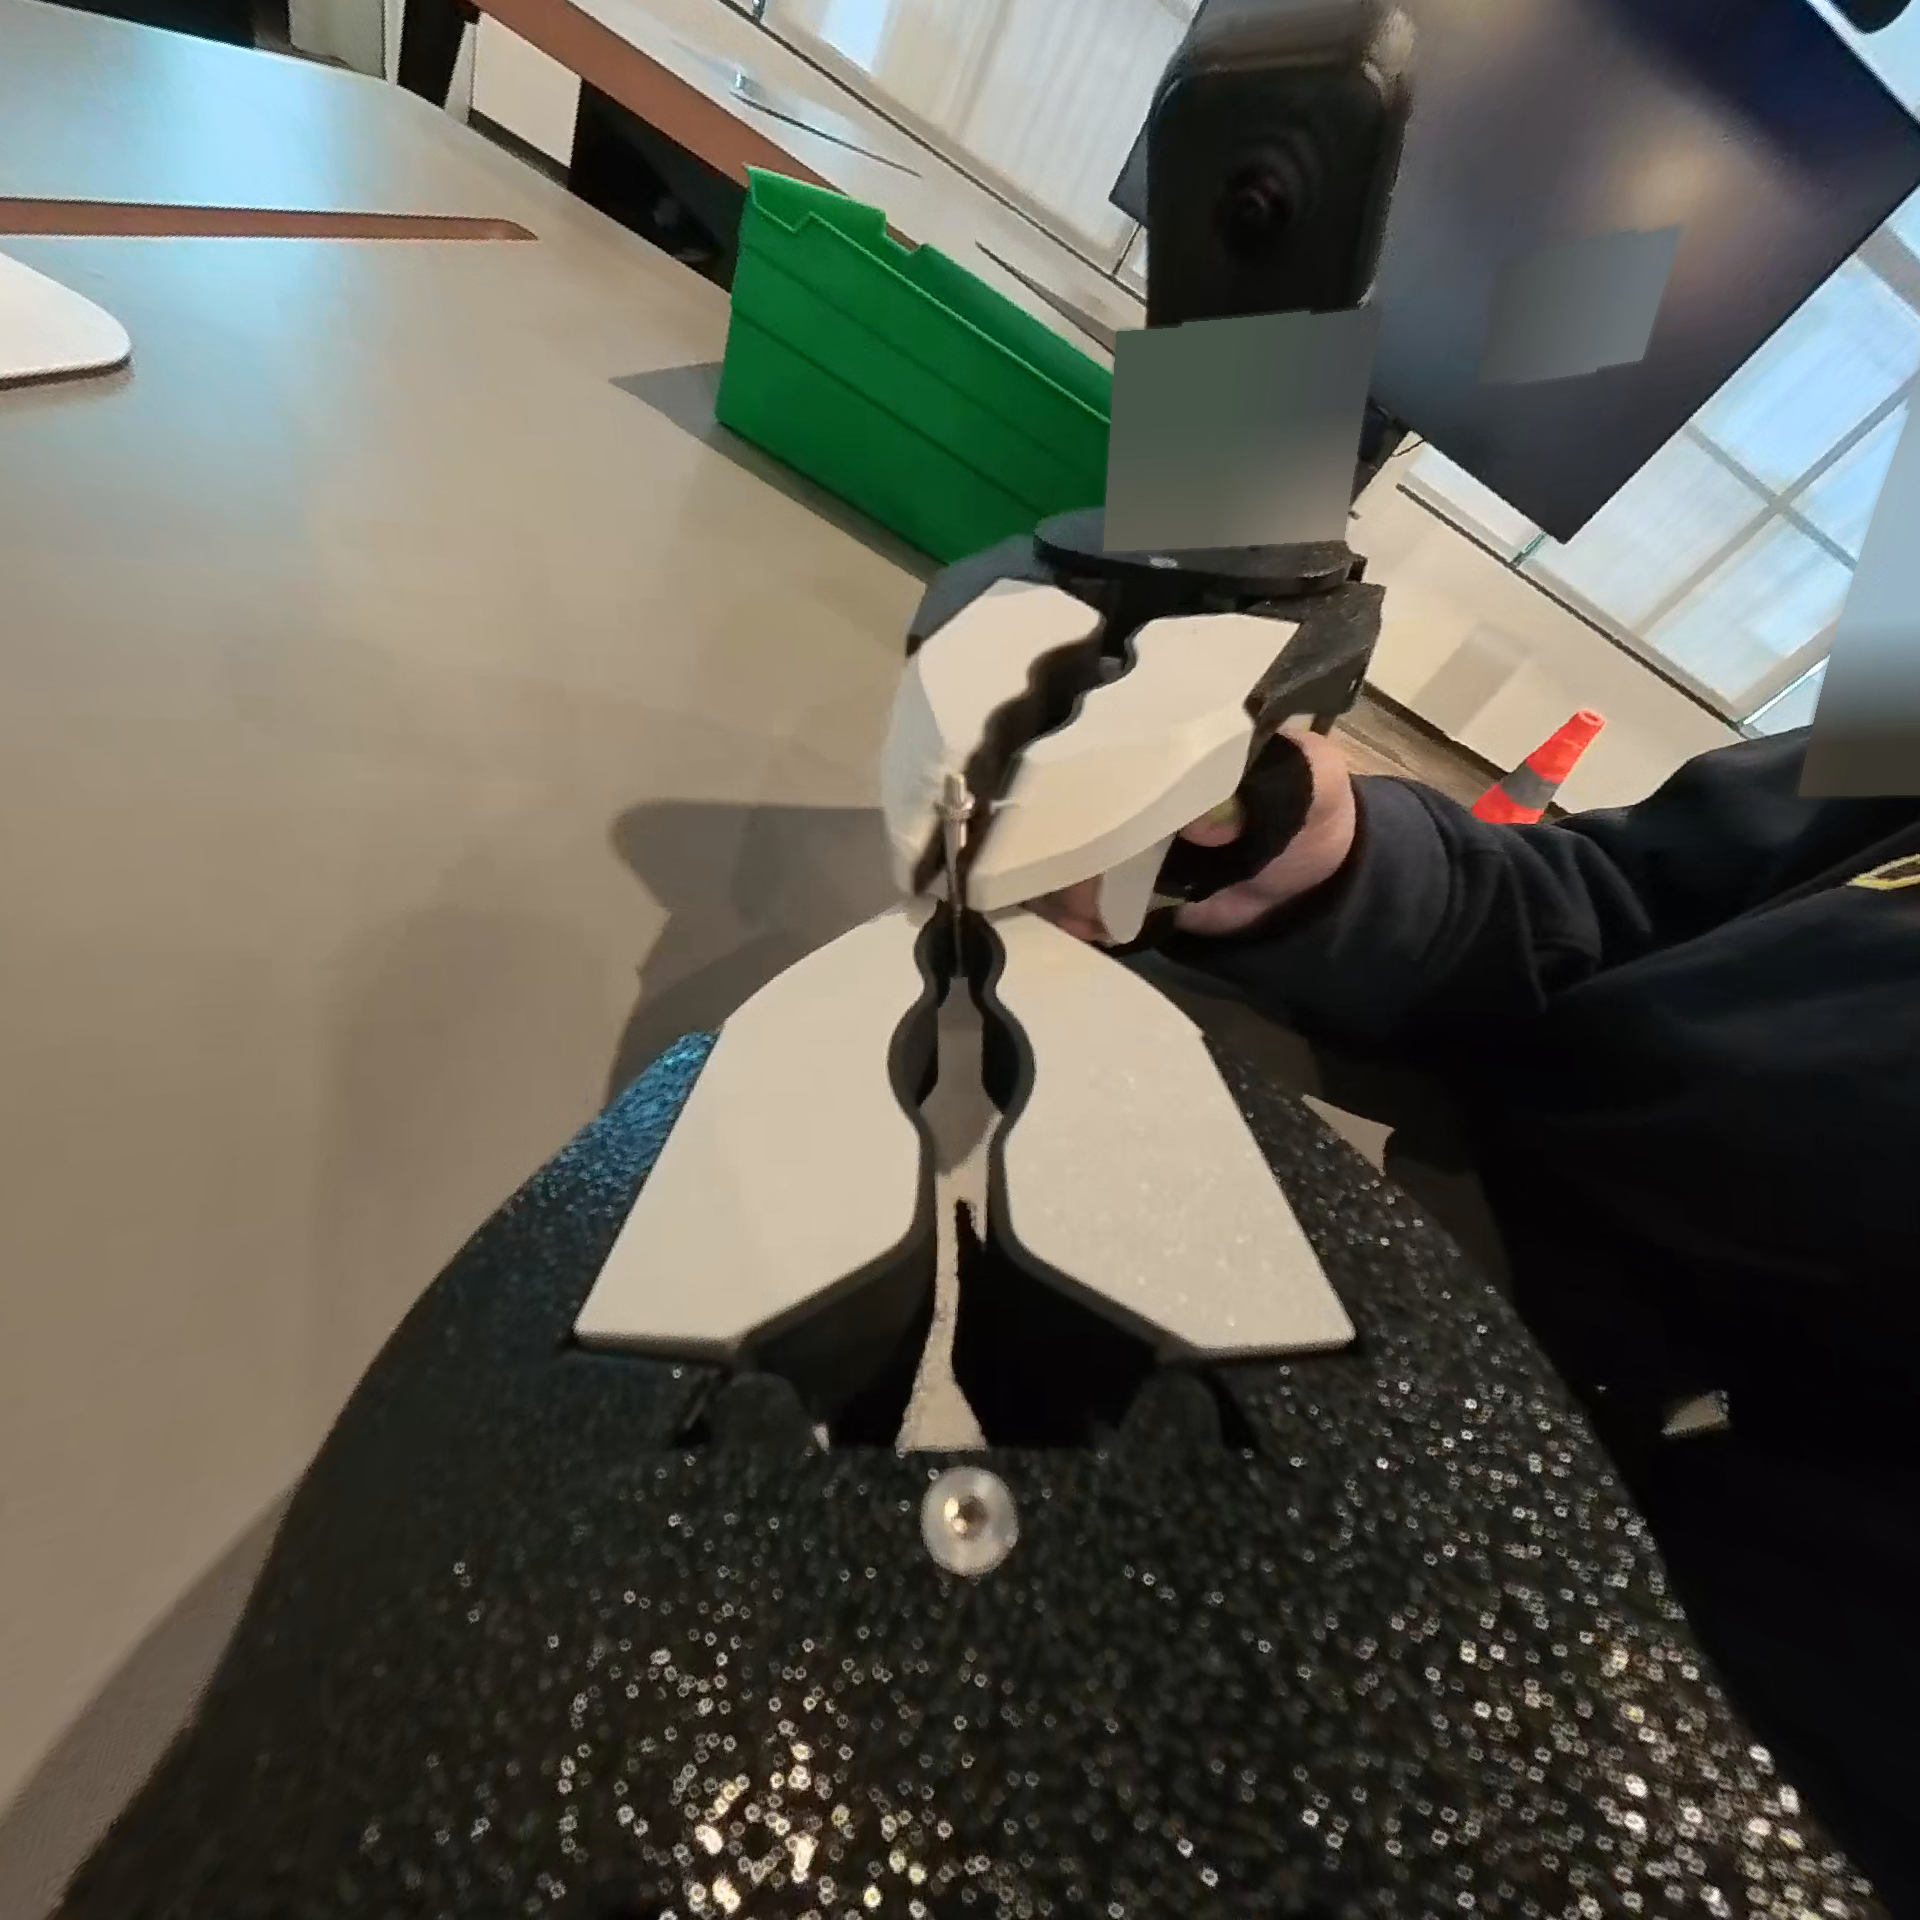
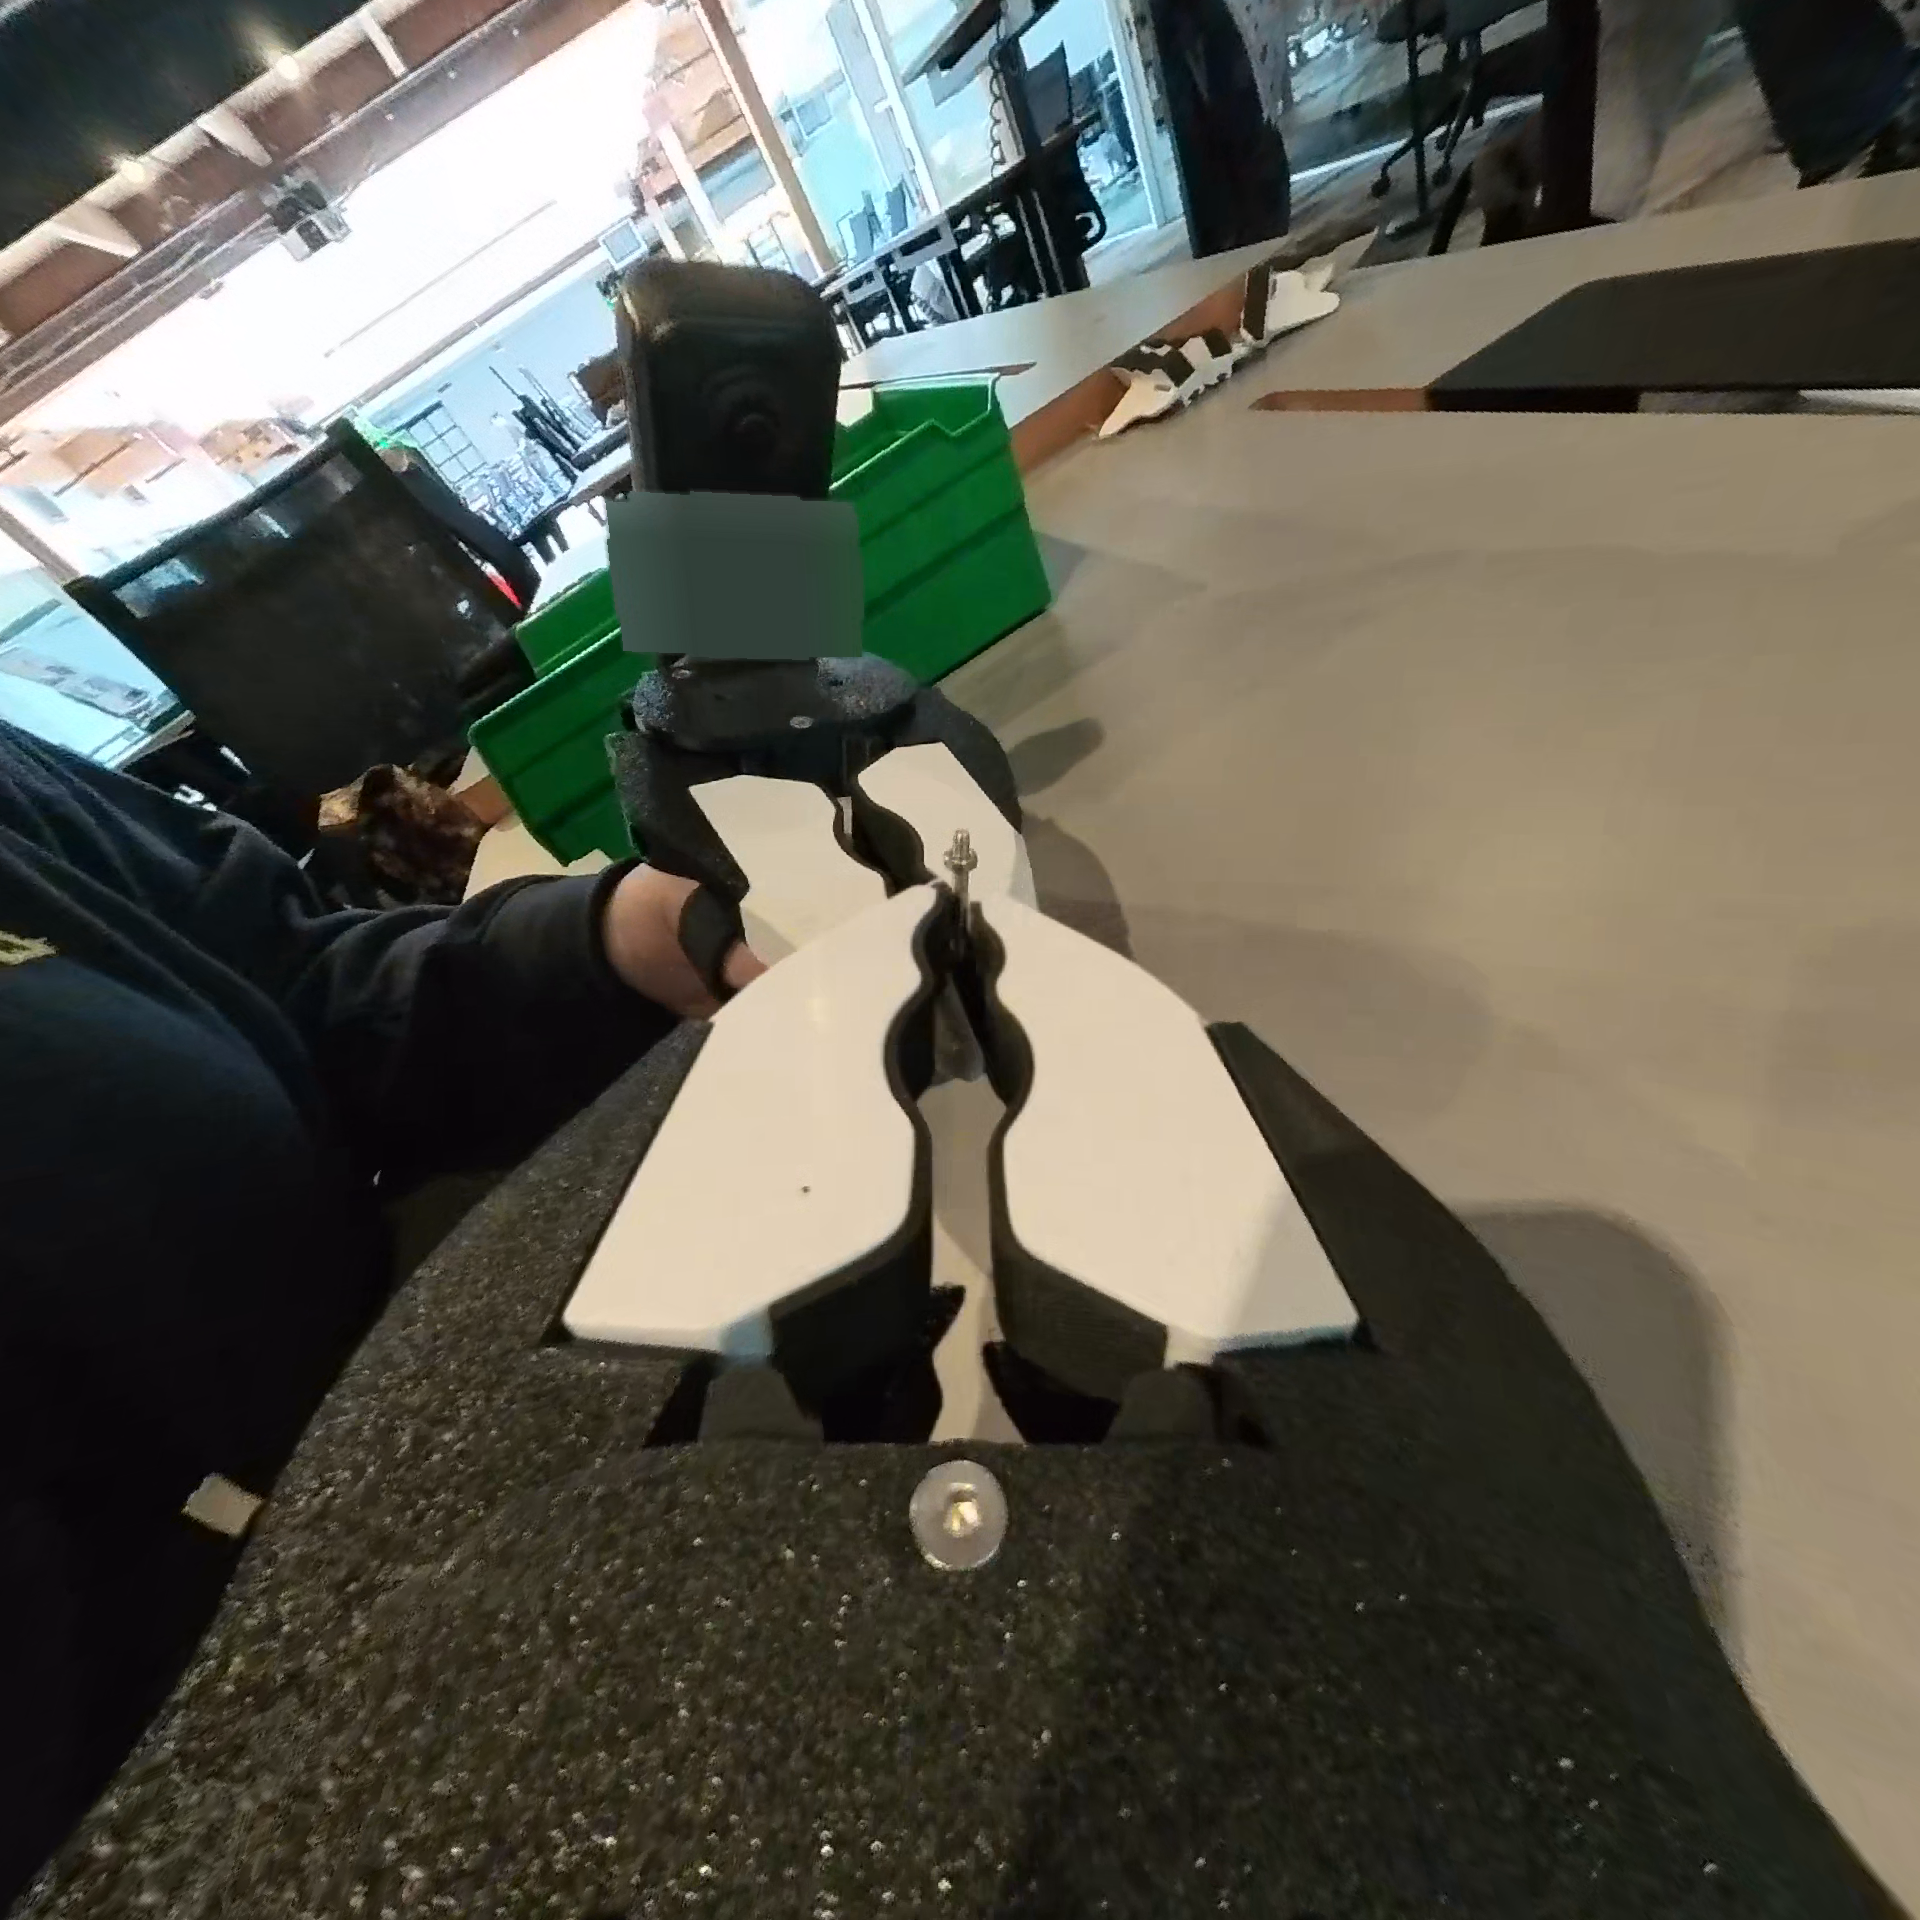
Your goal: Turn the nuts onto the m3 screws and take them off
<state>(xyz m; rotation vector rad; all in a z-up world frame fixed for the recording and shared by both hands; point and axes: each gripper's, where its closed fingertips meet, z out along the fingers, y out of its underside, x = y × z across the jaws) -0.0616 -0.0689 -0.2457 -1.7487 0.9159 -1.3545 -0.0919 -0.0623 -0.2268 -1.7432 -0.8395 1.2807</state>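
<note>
Between the tips of the left gripper [image 1: 951, 928], jaws narrow: lower shaft of m3 screw [image 1: 950, 868], pinched. Just beyond: right gripper [image 2: 951, 914], jaws likewise narrow, apparently on the same shaft, with the nut [image 1: 954, 800] just past its tips. Far beyond both: green bin [image 1: 894, 384] on worktop [image 1: 364, 623]. Recommended: regrip on the nut's flats, hold the screw steady, twist in short turns.

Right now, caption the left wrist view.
Left gripper and right gripper pinch one screw, nut near its top, above the table.
</note>
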